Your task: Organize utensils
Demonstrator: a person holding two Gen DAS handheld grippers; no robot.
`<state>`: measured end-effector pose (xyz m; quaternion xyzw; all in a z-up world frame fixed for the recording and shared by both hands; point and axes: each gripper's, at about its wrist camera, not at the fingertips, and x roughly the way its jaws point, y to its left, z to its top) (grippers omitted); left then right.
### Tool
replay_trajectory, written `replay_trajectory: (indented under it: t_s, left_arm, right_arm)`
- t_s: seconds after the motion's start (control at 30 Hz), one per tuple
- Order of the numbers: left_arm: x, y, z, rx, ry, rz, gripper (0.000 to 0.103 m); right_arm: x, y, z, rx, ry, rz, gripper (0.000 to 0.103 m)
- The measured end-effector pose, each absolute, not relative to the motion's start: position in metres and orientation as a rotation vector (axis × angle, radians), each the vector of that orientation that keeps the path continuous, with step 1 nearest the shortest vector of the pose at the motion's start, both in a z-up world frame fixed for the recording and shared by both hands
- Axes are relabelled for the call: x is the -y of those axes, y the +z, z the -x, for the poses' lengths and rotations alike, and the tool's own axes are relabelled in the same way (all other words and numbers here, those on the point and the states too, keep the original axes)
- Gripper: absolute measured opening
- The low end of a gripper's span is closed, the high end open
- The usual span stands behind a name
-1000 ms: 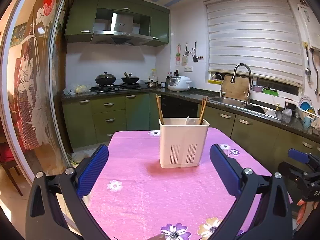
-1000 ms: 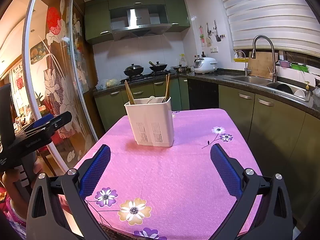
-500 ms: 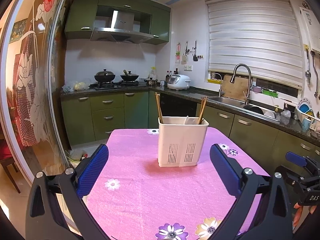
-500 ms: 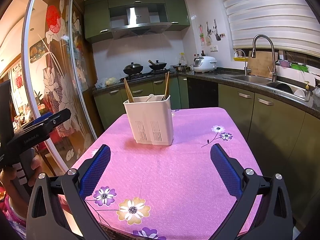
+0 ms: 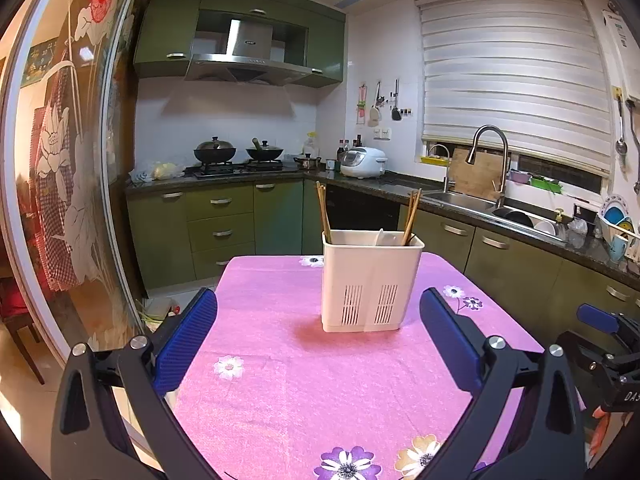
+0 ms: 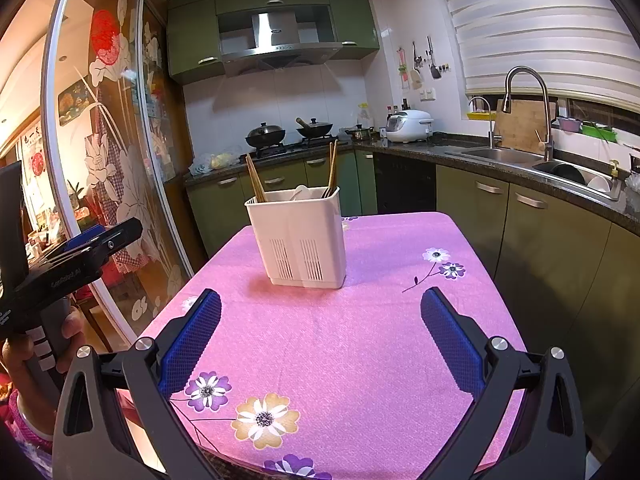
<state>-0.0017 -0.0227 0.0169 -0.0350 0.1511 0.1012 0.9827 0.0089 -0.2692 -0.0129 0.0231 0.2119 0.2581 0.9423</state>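
A white utensil holder (image 5: pixel 371 280) stands upright on the pink flowered table (image 5: pixel 304 380). Wooden chopsticks (image 5: pixel 323 212) lean in its left end, more chopsticks (image 5: pixel 412 216) in its right end, and a white spoon (image 5: pixel 379 237) pokes up between them. The holder also shows in the right wrist view (image 6: pixel 298 236). My left gripper (image 5: pixel 318 332) is open and empty, well short of the holder. My right gripper (image 6: pixel 320 332) is open and empty, also short of it. The left gripper shows at the left edge of the right wrist view (image 6: pixel 76 256).
Green cabinets and a dark counter run behind and to the right, with a sink (image 5: pixel 460 200), a stove with woks (image 5: pixel 236 154) and a rice cooker (image 5: pixel 363 162). A glass sliding door (image 5: pixel 68 184) stands left of the table. The table's edges fall away left and right.
Both grippers have drifted slightly; the holder sits a little lower and more to the left in each view. Both stay open and empty.
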Motion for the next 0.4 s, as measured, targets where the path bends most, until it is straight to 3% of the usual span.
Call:
replay_trajectory:
  t_s: [0.4]
  left_arm:
    - [0.024,0.0113,-0.0056,-0.342,0.199,0.033,0.096]
  right_arm:
    - [0.2679,-0.0138,-0.0101,-0.439,0.524,-0.047,0.099]
